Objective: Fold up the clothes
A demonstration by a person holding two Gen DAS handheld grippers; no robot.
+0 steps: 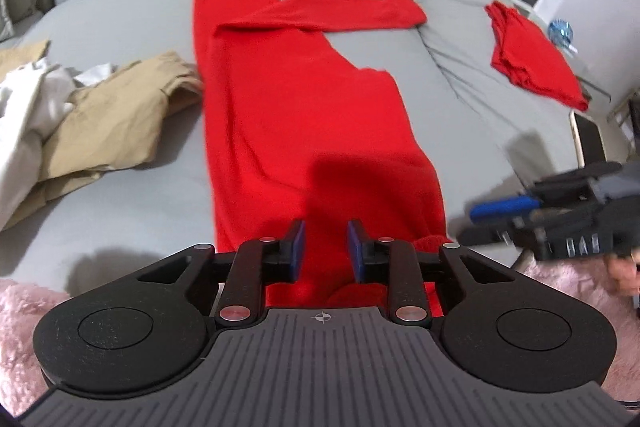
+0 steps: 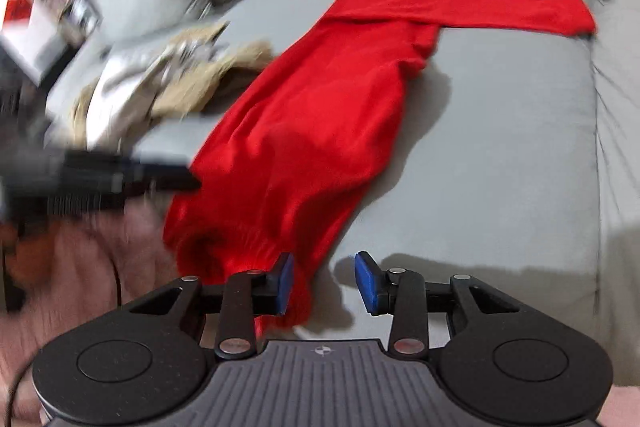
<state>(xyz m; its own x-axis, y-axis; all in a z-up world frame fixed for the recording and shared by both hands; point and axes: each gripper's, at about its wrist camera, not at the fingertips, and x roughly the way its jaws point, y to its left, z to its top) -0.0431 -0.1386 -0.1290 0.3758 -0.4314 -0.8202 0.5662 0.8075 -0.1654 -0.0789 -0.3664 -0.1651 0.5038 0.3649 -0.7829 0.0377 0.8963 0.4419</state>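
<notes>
Grey sofa cushions (image 1: 120, 27) fill both views, and a long red sweater (image 1: 304, 115) lies flat along the seat as the landmark, its turtleneck collar up against the sofa's backrest and its ribbed hem at the near edge of the seat. One sleeve (image 1: 332, 11) is folded across the chest and reaches out past the sweater's right side onto bare cushion. To the sweater's left, touching its edge, sits a rumpled heap of tan and white clothes (image 1: 80, 115). Well to the sweater's right, on the next cushion, rests a small folded red garment (image 1: 532, 55), and beyond that a phone (image 1: 588, 139) lies at the cushion's edge. Below the hem, pink fleecy fabric (image 1: 24, 327) shows at the bottom corners. The left gripper (image 1: 326, 253) hovers over the hem with its blue pads (image 1: 298, 251) a narrow gap apart; red cloth shows through the gap, but the pads are not pressing on it. The right gripper (image 2: 326, 283) sits at the sweater's lower right corner, its jaws likewise narrowly parted; the left pad overlaps the hem's edge while the right pad stands over grey cushion, and nothing is pinched between them. Each gripper also appears, blurred, at the side of the other's view.
</notes>
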